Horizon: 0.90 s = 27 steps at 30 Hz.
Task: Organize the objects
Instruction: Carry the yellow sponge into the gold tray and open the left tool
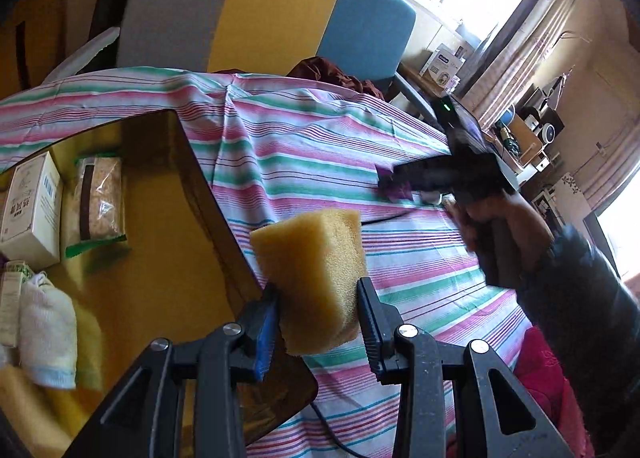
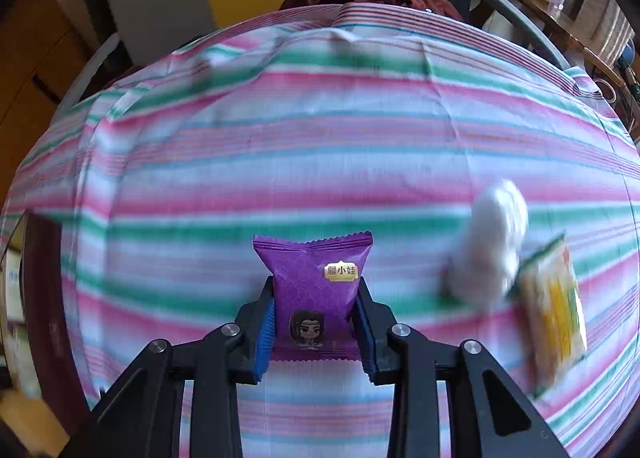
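My left gripper [image 1: 317, 286] is shut on a yellow sponge [image 1: 312, 258], held just past the right rim of an amber translucent bin [image 1: 200, 181]. In the bin lie a white box [image 1: 30, 209], a clear packet of flakes [image 1: 98, 205] and a rolled white towel [image 1: 48, 338]. My right gripper [image 2: 315, 286] is shut on a purple snack packet [image 2: 316, 278], its pads pressing both sides. Whether the packet rests on the striped cloth [image 2: 320, 137] or hangs just above it, I cannot tell. From the left wrist view the right gripper [image 1: 390, 177] is blurred, with the packet [image 1: 394, 189] at its tip.
A rolled white cloth [image 2: 492, 250] and a yellow-green packet [image 2: 556, 318] lie right of the purple packet. A black cable [image 1: 384, 217] crosses the cloth. A grey, yellow and blue chair [image 1: 280, 5] stands behind the table. The person's hand [image 1: 508, 225] and dark sleeve [image 1: 580, 298] are at right.
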{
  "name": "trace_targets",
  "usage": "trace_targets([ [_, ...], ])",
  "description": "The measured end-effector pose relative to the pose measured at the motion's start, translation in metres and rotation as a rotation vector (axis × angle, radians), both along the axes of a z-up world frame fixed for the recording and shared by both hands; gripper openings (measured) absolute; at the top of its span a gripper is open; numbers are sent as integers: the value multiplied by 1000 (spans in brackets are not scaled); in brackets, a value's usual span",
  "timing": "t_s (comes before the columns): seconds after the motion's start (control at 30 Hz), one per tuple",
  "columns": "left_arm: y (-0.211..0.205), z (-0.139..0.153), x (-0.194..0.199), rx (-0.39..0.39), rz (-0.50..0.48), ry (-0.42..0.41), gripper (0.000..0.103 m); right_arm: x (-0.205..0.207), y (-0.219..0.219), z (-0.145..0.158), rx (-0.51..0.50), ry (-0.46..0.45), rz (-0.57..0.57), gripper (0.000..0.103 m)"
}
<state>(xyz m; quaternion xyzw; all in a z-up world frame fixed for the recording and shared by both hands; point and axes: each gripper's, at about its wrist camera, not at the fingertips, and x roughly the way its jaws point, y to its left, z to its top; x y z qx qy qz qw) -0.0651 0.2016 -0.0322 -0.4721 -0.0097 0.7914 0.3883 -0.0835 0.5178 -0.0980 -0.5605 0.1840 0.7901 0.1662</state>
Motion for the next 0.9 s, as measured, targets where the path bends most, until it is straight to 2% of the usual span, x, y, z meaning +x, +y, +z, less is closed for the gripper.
trace_targets([
  [0.23, -13, 3, 6, 0, 19, 20, 37, 58, -40, 1, -46, -11, 64, 34],
  [0.43, -28, 10, 13, -5, 49, 62, 37, 86, -72, 1, -6, -1, 127, 34],
  [0.63, -42, 16, 21, -33, 80, 120, 37, 94, -73, -3, 1, 46, 139, 34],
  [0.9, -56, 17, 34, -114, 131, 223, 38, 94, -73, -4, 36, 73, 157, 35],
])
